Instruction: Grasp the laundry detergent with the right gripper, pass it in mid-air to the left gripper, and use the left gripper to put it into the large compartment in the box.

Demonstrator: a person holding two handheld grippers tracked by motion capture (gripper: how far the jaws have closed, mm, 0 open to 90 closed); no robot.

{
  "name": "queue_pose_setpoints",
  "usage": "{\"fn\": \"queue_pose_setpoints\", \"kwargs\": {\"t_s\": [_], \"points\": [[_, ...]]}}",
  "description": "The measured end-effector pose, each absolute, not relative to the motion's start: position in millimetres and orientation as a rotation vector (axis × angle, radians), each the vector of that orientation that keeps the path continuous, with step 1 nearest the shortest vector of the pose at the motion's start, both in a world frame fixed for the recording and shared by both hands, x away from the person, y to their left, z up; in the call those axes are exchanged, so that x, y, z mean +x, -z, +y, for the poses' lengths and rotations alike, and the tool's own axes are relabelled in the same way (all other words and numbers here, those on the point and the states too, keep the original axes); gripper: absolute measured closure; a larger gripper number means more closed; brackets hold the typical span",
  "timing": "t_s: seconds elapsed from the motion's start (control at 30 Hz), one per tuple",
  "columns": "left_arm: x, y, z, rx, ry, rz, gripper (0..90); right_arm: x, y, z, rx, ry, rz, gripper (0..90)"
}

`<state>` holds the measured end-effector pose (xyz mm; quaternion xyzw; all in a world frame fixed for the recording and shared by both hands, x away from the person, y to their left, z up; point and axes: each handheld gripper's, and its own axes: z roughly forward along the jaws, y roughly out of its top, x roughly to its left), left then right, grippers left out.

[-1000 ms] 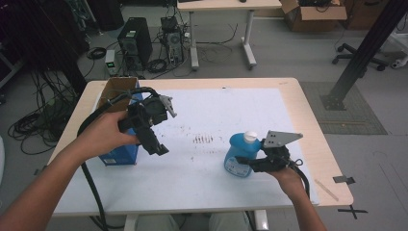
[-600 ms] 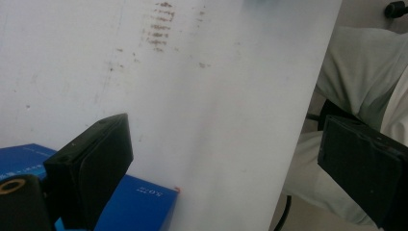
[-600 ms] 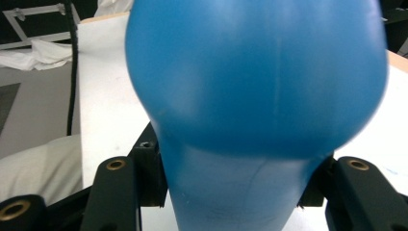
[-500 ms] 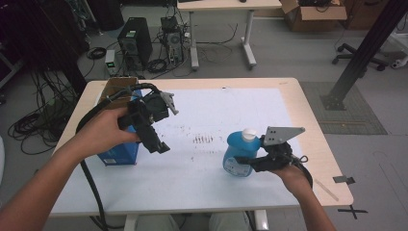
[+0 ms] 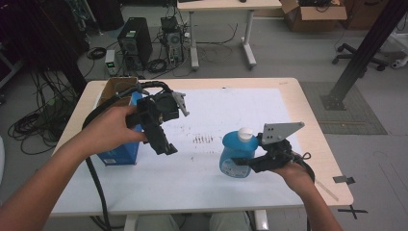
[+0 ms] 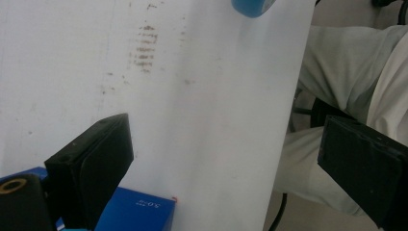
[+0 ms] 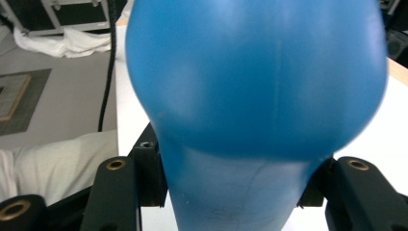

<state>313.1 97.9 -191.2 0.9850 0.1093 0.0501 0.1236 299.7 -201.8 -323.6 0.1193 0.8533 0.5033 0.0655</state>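
White sheet [image 5: 207, 125] covers table [image 5: 308, 106]; right tongs [image 5: 244, 162] clench blue bottle [image 5: 235, 154], left tongs [image 5: 163, 147] released.

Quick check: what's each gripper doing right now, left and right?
Left gripper: open, holding nothing, above the table.
Right gripper: shut on the blue bottle.

Grey floor [image 5: 288, 57], second table [image 5: 221, 6], computer tower [image 5: 133, 45], tangled cables [image 5: 29, 127].
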Motion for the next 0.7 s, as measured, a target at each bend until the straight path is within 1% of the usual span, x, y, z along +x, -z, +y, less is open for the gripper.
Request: {"fn": "queue_pose_setpoints", "kwargs": {"t_s": [0.2,0.7], "points": [[308,185,87,2.885,-0.137,0.268,5.8,302,311,-188,0.272,-1.515,2.603,43.5],[307,173,74,2.905,-0.125,0.192,6.1,311,296,-155,0.151,-1.508,2.65,43.5]]}}
